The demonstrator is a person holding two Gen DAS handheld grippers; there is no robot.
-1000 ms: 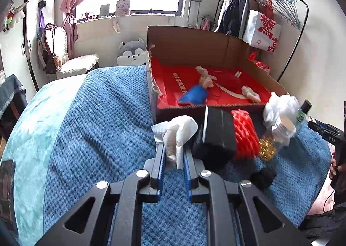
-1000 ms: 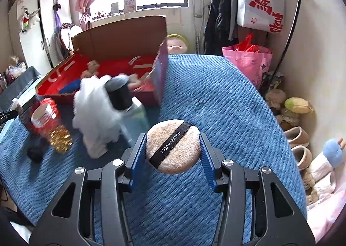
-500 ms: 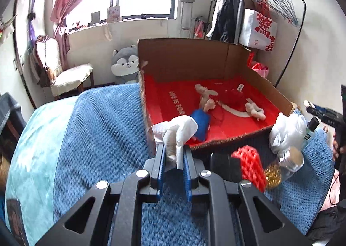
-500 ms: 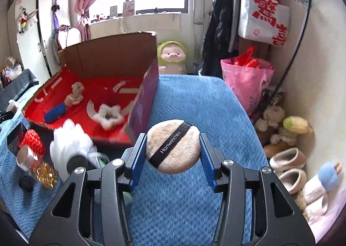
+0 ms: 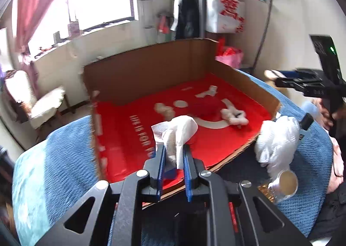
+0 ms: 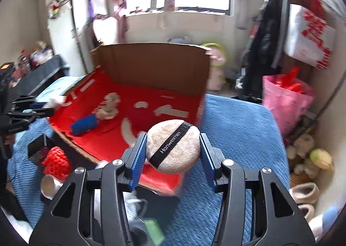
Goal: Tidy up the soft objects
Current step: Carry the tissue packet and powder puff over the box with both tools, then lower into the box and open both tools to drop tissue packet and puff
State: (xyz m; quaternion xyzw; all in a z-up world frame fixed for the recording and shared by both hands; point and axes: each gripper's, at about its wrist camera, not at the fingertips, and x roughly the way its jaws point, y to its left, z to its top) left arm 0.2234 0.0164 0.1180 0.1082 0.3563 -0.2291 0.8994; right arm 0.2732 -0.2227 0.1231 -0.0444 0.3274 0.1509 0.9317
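My left gripper [image 5: 173, 155] is shut on a crumpled white tissue [image 5: 177, 131] and holds it over the near edge of a cardboard box with a red floor [image 5: 129, 137]. My right gripper [image 6: 173, 148] is shut on a round beige powder puff [image 6: 170, 150] with a black strap, held above the box's near right corner [image 6: 188, 172]. Inside the box lie a blue roll [image 6: 84, 124], beige plush pieces [image 6: 108, 105] and a white fluffy ring [image 5: 234, 116]. The right gripper also shows at the right of the left wrist view [image 5: 281, 79].
The box sits on a blue knitted blanket [image 6: 237, 133]. In front of it lie a white fluffy item [image 5: 276, 140], a red mesh ball [image 6: 56, 161], a jar [image 5: 285, 183] and a black box [image 6: 39, 144]. A clothes rack [image 5: 216, 8] and pink bag [image 6: 285, 98] stand behind.
Both grippers have risen and moved forward toward the box. The tissue is now over the box's front edge and the puff over its right corner. Both grips are unchanged.
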